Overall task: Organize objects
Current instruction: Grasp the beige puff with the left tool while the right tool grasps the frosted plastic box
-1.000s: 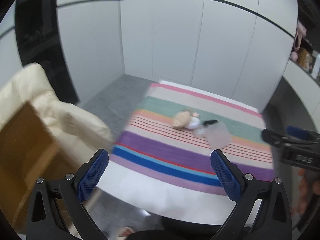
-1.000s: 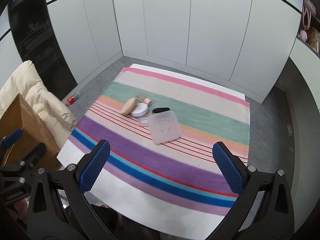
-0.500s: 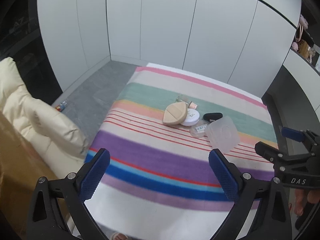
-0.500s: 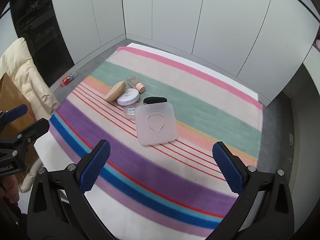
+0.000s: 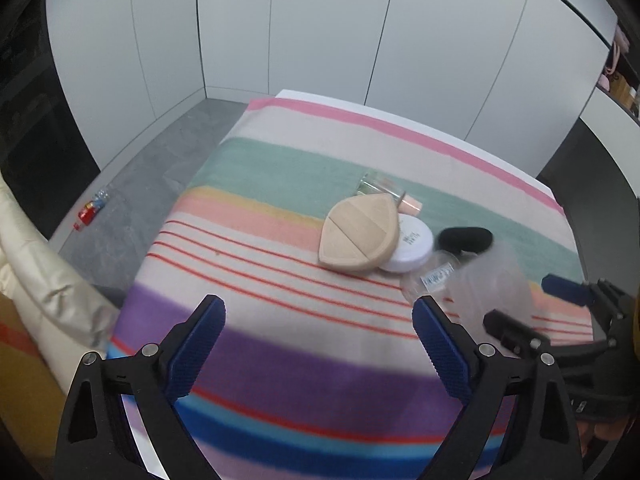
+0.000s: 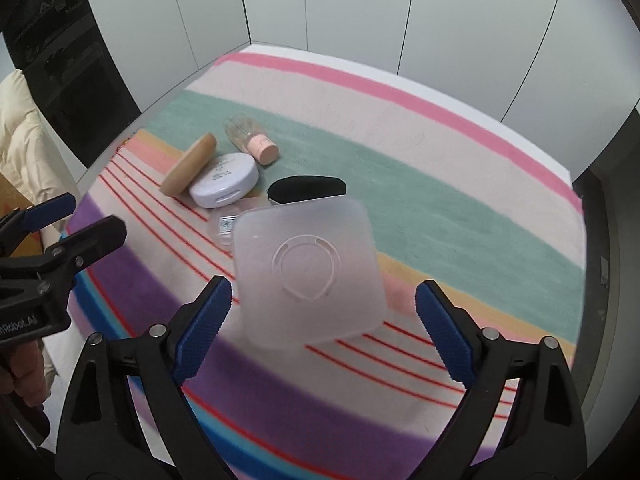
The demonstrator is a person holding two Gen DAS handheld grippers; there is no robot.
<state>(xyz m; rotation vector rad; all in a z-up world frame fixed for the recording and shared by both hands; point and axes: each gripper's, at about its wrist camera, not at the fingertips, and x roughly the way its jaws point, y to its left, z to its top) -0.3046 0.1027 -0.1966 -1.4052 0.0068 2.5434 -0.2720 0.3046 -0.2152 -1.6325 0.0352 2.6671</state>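
Both tongs (image 5: 319, 342) (image 6: 323, 318) gape empty over striped cloth (image 6: 440, 184), white cabinets (image 5: 320, 28) behind

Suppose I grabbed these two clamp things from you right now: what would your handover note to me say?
Left gripper: open, empty, above the striped cloth.
Right gripper: open, empty, just short of the frosted square container.
Things: all clustered mid-cloth. Tan powder puff leans on the white compact; the pink-capped bottle lies behind them; black oval item and a small clear labelled item sit beside the container.
Done: nothing grasped yet.
Left: sort everything, probably starting with the container.
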